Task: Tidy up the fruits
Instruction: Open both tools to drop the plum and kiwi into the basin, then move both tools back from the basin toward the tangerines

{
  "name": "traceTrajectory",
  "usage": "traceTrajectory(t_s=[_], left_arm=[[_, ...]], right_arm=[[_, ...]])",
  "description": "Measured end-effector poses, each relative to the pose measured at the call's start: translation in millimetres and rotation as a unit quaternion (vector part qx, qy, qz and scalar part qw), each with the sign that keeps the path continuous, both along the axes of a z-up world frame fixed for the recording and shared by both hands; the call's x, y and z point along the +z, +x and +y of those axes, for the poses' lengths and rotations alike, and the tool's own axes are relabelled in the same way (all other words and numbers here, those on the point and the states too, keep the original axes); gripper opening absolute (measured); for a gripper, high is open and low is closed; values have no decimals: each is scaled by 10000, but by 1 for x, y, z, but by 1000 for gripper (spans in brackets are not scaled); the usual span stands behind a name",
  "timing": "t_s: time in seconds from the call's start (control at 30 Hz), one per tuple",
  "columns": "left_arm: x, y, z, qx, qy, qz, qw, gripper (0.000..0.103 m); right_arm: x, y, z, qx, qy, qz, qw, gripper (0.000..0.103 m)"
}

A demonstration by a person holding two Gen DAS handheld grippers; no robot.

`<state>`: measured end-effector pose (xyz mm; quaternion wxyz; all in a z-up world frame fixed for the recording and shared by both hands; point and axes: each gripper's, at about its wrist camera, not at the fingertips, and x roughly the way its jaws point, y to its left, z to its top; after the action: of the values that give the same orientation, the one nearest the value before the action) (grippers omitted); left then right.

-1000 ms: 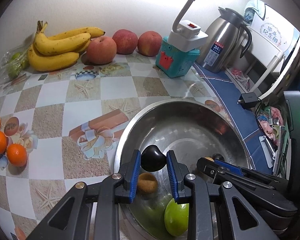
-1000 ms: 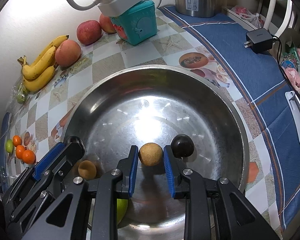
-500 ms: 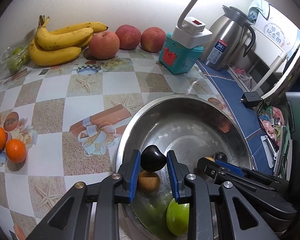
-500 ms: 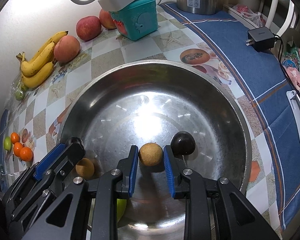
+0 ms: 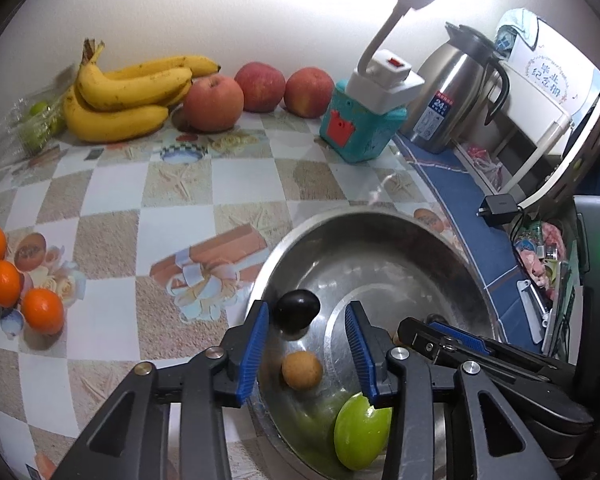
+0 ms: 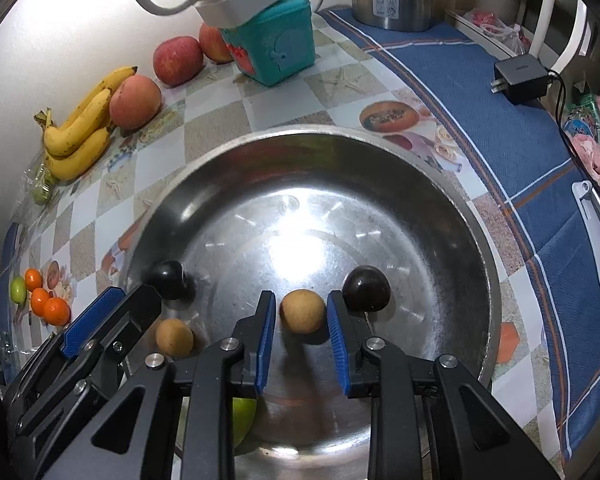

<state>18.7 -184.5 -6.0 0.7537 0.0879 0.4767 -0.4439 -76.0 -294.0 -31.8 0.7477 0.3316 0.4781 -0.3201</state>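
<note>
left gripper (image 5: 306,344) spread wide over the steel bowl's (image 5: 380,216) near-left rim, dark plum (image 5: 298,309) just off its left pad, loose | right gripper (image 6: 300,316) spread around a tan fruit (image 6: 302,311) on the bowl floor, apart from both pads | second plum (image 6: 367,288) just beyond | bananas (image 5: 128,96) and apples (image 5: 214,102) along the worktop's far edge

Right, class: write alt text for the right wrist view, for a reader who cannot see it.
The right gripper brackets a tan round fruit inside a steel bowl, jaws not visibly touching it. A dark plum sits beside it; bananas and apples line the wall.
</note>
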Motion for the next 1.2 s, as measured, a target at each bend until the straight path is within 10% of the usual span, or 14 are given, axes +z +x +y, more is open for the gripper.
traceTrajectory(t_s=[0.53, 0.67, 0.93, 1.2], left_arm=[[-1, 30, 24, 560, 765, 78, 9955, 53], [-6, 38, 31, 834, 1101, 73, 9904, 78], [-12, 52, 47, 1347, 1304, 199, 9821, 97], [-22, 65, 60, 1728, 1394, 511, 9737, 103]], right_arm=[[22, 7, 12, 126, -254, -94, 9996, 27], [23, 10, 15, 195, -321, -73, 9993, 27], [26, 11, 17, 231, -570, -46, 9981, 70], [23, 13, 19, 287, -627, 19, 9976, 71]])
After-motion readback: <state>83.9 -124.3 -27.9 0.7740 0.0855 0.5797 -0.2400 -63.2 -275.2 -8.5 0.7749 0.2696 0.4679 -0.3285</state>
